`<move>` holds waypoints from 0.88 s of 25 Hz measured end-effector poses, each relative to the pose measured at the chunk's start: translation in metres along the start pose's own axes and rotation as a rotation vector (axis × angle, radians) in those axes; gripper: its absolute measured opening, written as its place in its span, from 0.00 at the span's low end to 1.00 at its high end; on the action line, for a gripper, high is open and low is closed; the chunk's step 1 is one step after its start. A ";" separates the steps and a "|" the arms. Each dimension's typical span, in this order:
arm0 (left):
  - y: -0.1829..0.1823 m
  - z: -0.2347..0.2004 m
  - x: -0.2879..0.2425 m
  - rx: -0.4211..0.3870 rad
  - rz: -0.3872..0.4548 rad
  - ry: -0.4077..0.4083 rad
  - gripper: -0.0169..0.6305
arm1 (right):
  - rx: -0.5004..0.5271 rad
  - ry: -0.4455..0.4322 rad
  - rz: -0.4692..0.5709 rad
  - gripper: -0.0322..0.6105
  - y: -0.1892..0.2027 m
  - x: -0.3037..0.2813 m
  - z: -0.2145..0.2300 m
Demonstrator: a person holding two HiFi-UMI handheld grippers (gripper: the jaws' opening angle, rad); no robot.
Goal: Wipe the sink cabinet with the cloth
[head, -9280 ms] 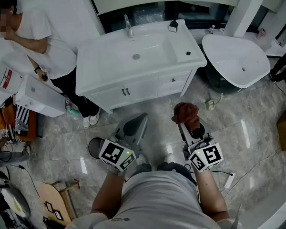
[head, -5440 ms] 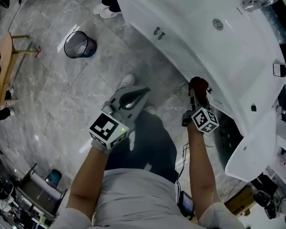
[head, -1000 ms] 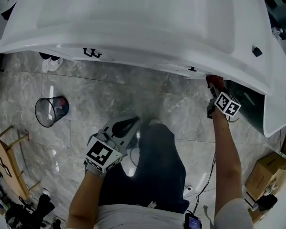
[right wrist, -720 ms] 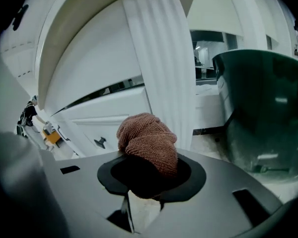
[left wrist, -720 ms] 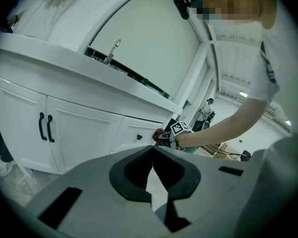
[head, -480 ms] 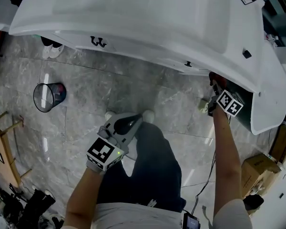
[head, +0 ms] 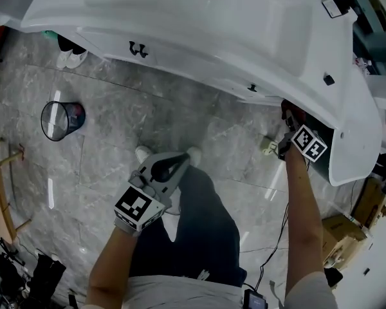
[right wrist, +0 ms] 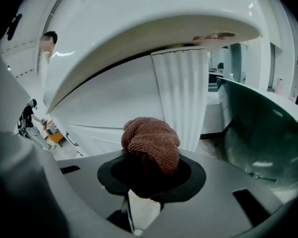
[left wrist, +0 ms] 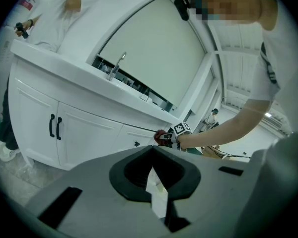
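The right gripper (head: 287, 117) is clamped on a bunched reddish-brown knit cloth (right wrist: 151, 144), held up under the overhanging rim of the white basin (head: 257, 24) at the right end of the sink cabinet (head: 180, 51). A ribbed white panel (right wrist: 181, 98) stands just ahead of the cloth. Small red print (right wrist: 213, 35) on the rim's underside is too blurred to read. The left gripper (head: 180, 162), jaws together and empty, hangs well back over the marble floor (head: 116, 114).
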State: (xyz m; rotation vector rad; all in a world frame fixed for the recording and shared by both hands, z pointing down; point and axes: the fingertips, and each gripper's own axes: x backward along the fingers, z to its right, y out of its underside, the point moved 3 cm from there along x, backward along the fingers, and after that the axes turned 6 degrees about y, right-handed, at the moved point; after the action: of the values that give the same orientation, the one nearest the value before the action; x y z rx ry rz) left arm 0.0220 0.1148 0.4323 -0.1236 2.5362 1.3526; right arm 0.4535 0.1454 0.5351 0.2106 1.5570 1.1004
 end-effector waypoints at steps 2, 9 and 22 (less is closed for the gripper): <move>0.003 -0.002 0.003 0.003 0.006 -0.006 0.04 | -0.007 -0.005 0.010 0.25 -0.001 0.000 -0.005; 0.005 -0.005 0.018 0.022 0.043 -0.035 0.04 | 0.005 -0.015 0.012 0.25 -0.007 -0.003 -0.027; 0.013 -0.026 0.046 0.061 0.104 -0.114 0.04 | 0.024 -0.207 -0.004 0.25 -0.008 -0.023 -0.159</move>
State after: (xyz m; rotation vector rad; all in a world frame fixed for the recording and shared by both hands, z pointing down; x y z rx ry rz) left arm -0.0297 0.1025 0.4442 0.0960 2.5157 1.2791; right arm 0.3299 0.0432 0.5293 0.3275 1.3854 1.0232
